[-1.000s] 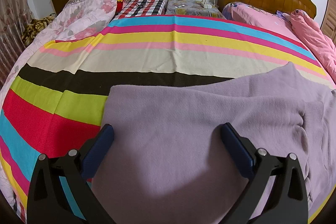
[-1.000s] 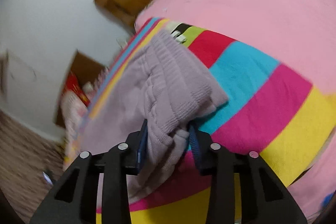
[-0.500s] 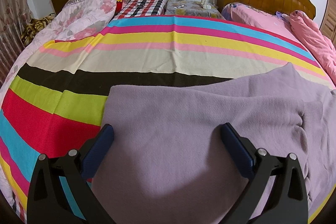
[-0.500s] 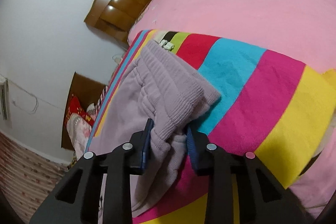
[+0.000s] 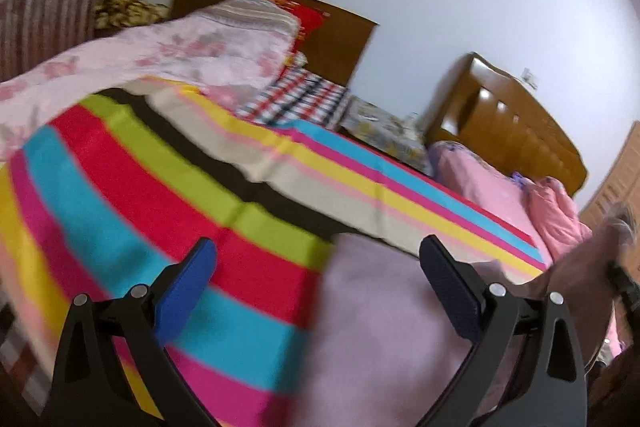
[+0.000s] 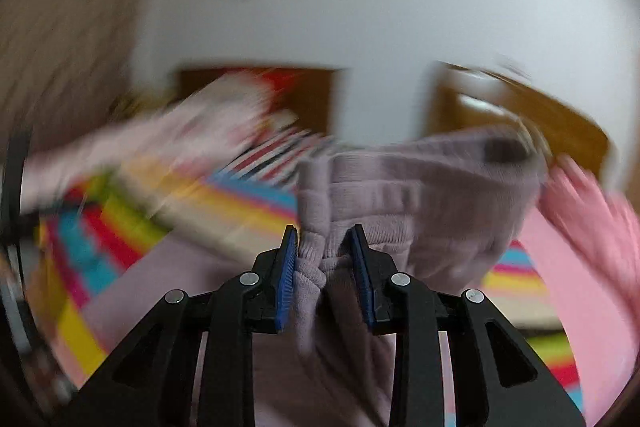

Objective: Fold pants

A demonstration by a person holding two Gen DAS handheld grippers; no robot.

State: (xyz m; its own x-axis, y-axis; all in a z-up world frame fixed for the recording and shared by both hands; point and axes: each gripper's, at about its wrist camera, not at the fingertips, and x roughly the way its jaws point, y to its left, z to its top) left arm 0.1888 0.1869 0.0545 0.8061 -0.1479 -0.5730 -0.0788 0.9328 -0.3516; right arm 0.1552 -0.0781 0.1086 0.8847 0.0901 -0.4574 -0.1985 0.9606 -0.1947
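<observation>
The lilac knit pants [image 5: 380, 307] lie on the striped blanket [image 5: 160, 187] at the lower right of the left wrist view. My left gripper [image 5: 318, 243] hovers above their left edge, open wide, with nothing between its fingers. In the blurred right wrist view my right gripper [image 6: 323, 229] is shut on a bunched fold of the pants [image 6: 420, 187] near the ribbed waistband. That end hangs lifted off the bed, with the rest of the cloth trailing below. A person's hand [image 5: 580, 267] shows at the right edge of the left wrist view.
A floral quilt [image 5: 160, 55] is piled at the far left of the bed, below a dark headboard [image 5: 340, 39]. A second bed with a pink sheet [image 5: 492, 187], a pink quilt [image 5: 560, 215] and a wooden headboard [image 5: 512, 123] stands at the right.
My left gripper rose, rolled and swung left, so the pants now sit under its right finger only. My right gripper swung round and lifted the gripped waistband end up off the blanket.
</observation>
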